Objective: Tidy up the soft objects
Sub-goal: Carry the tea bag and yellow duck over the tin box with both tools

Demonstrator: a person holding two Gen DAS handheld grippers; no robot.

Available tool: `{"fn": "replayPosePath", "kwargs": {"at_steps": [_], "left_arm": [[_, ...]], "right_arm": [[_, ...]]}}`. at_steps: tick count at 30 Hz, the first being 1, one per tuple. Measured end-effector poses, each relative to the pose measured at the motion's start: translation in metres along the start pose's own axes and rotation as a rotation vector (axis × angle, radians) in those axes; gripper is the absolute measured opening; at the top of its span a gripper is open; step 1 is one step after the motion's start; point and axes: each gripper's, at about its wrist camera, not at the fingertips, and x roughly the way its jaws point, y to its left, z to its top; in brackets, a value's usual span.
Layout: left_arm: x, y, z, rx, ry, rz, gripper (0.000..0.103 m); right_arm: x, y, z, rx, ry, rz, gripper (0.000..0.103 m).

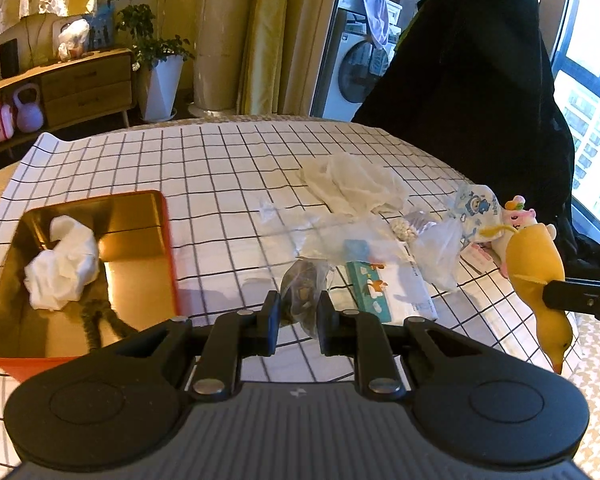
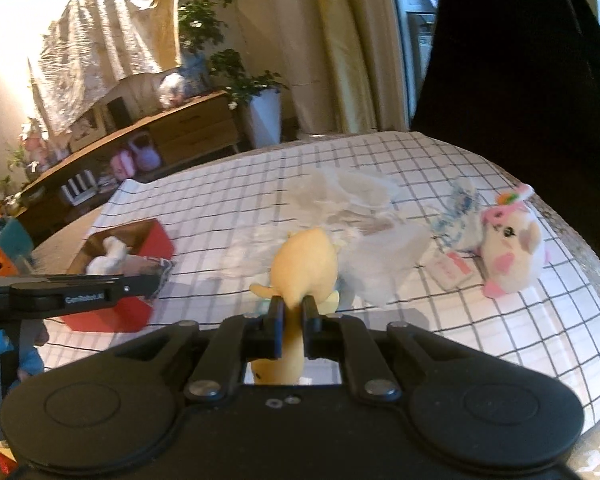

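Observation:
My left gripper (image 1: 298, 310) is shut on a small clear bag with dark bits inside (image 1: 302, 292), held above the checked tablecloth. My right gripper (image 2: 291, 312) is shut on a yellow plush duck (image 2: 306, 268). The same duck (image 1: 536, 276) hangs head down at the right edge of the left wrist view. A red tin with a gold inside (image 1: 140, 248) lies at the left and holds a crumpled white cloth (image 1: 62, 264) and a dark braided cord (image 1: 96, 320). In the right wrist view the tin (image 2: 156, 240) sits left, behind the left gripper's fingers (image 2: 84, 290).
On the table lie a white crumpled cloth (image 1: 352, 184), clear plastic bags (image 1: 436, 252), a teal tissue pack (image 1: 370, 286), a blue-printed pouch (image 1: 476, 210) and a white and pink plush toy (image 2: 508, 248). A dark garment (image 1: 472, 80) hangs behind the table. The table edge curves at right.

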Motion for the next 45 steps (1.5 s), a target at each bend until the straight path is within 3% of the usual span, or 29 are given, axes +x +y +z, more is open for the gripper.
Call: {"fn": "replayPosePath", "kwargs": {"at_steps": [14,28,45], "left_arm": [[-0.037,0.049,0.007,-0.013,-0.03,0.013,0.018],[-0.055,0.113,0.012,-0.029,-0.038,0.084,0.018],[-0.043,0.177,0.01,-0.021,0.05,0.163,0.019]], "right_arm": [[0.012,0.073,0.019,-0.088,-0.002,0.093,0.008],[0.047,0.147,0.039,-0.167,0.02,0.179,0.008],[0.111,0.21,0.06,-0.221,0.084,0.245,0.008]]}}
